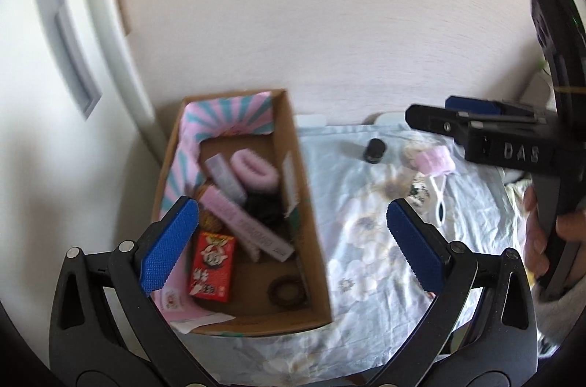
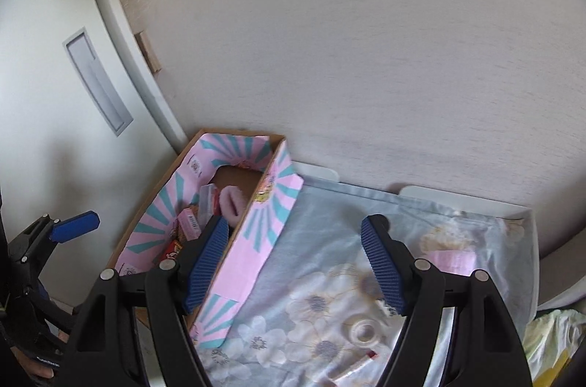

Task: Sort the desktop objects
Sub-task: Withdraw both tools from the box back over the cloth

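Observation:
A cardboard box (image 1: 309, 240) with pink and teal flaps stands at the left of the floral cloth (image 1: 366, 258). Inside lie a red snack pack (image 1: 212, 266), a long pink box (image 1: 249, 225), a pink hair claw (image 1: 254, 169) and a dark hair tie (image 1: 285, 291). My left gripper (image 1: 289, 244) is open and empty above the box's right wall. My right gripper (image 2: 293, 262) is open and empty over the box's near wall (image 2: 252, 251) and the cloth; it also shows at the right of the left wrist view (image 1: 439, 119). A small black cap (image 1: 374, 150), a pink item (image 1: 436, 159) and a tape roll (image 2: 364, 330) lie on the cloth.
A wall stands right behind the table, a white door with a recessed handle (image 2: 99, 83) to the left. A white tray rim (image 2: 457, 196) edges the cloth at the back. A white scissors-like handle (image 1: 437, 203) lies on the cloth. Small pink and red pieces (image 2: 359, 365) lie near the front.

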A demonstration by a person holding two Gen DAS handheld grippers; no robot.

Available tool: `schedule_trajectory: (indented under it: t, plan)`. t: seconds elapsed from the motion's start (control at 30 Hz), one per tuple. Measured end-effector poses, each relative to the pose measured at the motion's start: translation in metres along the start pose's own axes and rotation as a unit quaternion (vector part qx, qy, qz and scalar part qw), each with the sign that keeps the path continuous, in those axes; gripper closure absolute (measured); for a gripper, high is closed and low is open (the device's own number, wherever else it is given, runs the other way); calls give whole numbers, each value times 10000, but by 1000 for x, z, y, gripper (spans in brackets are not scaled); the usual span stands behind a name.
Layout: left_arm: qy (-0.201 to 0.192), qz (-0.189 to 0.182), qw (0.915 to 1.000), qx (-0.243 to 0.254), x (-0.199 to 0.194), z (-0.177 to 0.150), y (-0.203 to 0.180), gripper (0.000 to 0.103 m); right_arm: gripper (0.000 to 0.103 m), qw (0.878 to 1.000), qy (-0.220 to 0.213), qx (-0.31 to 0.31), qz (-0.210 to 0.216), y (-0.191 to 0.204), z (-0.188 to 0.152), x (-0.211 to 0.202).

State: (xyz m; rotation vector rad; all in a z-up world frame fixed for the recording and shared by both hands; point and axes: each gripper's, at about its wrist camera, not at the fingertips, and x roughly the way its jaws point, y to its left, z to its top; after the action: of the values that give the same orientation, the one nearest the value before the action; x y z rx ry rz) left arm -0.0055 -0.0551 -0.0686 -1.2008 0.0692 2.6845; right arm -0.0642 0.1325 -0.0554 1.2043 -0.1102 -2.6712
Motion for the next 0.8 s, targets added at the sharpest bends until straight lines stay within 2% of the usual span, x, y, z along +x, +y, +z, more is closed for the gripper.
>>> schedule_trajectory:
  t: [0.13,0.3,0.47,0.5,0.57,0.67,0.8]
  plan:
    - [26,-23,9996,284,1,2,-27,0,31,9997,-98,130,-207,-28,-4,-19]
    - [134,-179,9990,398,6,1,-52,0,31,9982,-284,293,-444,-58,-13,-45]
    - [127,-233,9986,462,9,1,-69,0,30,9938,-943,147,-574,-71,-26,-79]
    - [140,-253,9984,486,11,1,-72,0,24,9926,-1077,78,-561,-72,-30,-83]
    - [188,-293,9978,560,16,0,-81,0,23,9903,-1226,-30,-656,-75,-37,-86]
    - [268,-262,9967,717,26,-6,-98,0,23,9915,-902,-127,-930,-81,-46,-78]
    - [528,-426,9939,868,46,-23,-118,0,23,9971,-203,187,-711,-104,-56,-55]
